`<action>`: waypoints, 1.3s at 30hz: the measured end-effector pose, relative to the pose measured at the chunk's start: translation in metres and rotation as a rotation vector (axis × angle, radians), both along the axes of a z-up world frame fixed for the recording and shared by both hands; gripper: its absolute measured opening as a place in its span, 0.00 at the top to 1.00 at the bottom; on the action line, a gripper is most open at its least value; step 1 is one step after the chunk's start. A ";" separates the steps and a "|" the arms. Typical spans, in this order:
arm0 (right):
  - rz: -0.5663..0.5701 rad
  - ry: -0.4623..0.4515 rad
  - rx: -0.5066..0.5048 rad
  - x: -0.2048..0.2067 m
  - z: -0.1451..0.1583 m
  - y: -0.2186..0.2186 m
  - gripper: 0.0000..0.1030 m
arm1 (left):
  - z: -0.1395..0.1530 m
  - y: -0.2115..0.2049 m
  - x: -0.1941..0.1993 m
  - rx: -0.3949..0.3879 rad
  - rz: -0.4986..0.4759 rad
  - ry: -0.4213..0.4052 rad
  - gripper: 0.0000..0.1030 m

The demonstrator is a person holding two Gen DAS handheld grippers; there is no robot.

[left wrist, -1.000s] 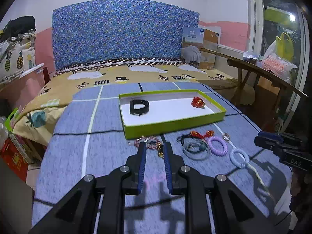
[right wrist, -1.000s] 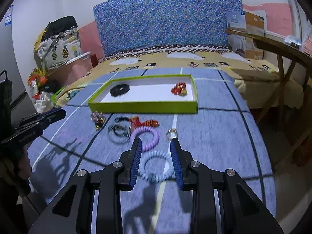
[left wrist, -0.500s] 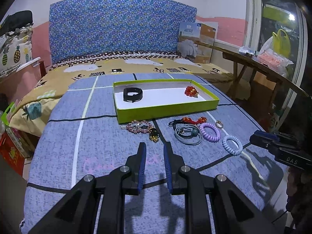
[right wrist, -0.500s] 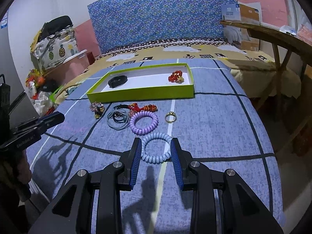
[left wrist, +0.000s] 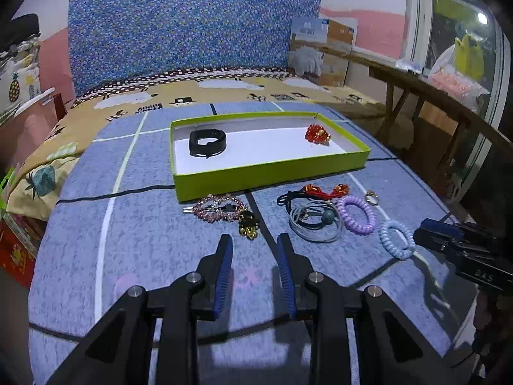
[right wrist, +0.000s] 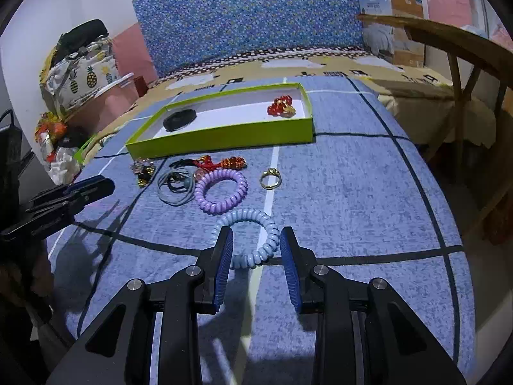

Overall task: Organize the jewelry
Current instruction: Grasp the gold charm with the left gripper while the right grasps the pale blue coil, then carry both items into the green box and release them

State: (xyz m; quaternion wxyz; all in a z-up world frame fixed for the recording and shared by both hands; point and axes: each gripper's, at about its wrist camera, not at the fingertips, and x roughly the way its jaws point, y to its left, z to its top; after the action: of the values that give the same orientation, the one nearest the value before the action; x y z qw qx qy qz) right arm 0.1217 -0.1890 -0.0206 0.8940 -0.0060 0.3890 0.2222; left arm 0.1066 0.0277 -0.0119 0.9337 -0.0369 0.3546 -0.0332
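A green tray (left wrist: 269, 173) lies mid-bed, already holding a black band (left wrist: 207, 142) and a red bead piece (left wrist: 316, 133). The rest of the jewelry sits loose on the bed just in front of the tray's near wall.

The step looks like a double pickup. The left gripper (left wrist: 253, 253), jaws opening with nothing between them, points at the pink bracelet (left wrist: 218, 208). The right gripper (right wrist: 256, 247) stands open astride the blue coil's (right wrist: 247, 237) near rim, pads not yet pressing.

Next, each should lower, close and carry its piece into the tray.

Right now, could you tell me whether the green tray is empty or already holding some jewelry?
Holding some: the green tray contains a black band and a red beaded piece; the rest lies outside on the bedspread.
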 end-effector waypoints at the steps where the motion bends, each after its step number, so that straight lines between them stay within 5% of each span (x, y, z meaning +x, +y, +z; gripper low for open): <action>1: -0.001 0.006 -0.001 0.002 -0.002 0.000 0.70 | -0.002 -0.001 0.004 0.000 0.000 0.011 0.71; 12: 0.004 0.038 -0.052 0.014 -0.012 0.006 0.70 | -0.016 -0.002 0.038 0.011 0.022 0.125 0.71; 16: 0.011 0.034 -0.067 0.015 -0.013 0.009 0.83 | -0.020 -0.002 0.045 0.004 0.025 0.149 0.71; 22: 0.009 0.034 -0.070 0.017 -0.014 0.008 0.90 | -0.020 -0.007 0.052 0.033 0.027 0.150 0.72; 24: 0.009 0.033 -0.068 0.017 -0.014 0.007 0.91 | -0.020 -0.008 0.052 0.034 0.022 0.149 0.82; 29: 0.010 0.035 -0.062 0.016 -0.014 0.006 0.91 | -0.019 -0.007 0.044 0.028 0.014 0.146 0.84; 39: 0.001 0.018 -0.024 0.004 -0.006 0.001 0.91 | -0.002 0.001 0.007 -0.064 -0.010 0.058 0.84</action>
State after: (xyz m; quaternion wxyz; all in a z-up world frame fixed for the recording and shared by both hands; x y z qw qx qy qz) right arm 0.1261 -0.1880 -0.0269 0.8903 -0.0150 0.3997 0.2177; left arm 0.1136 0.0292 -0.0136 0.9212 -0.0659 0.3803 -0.0480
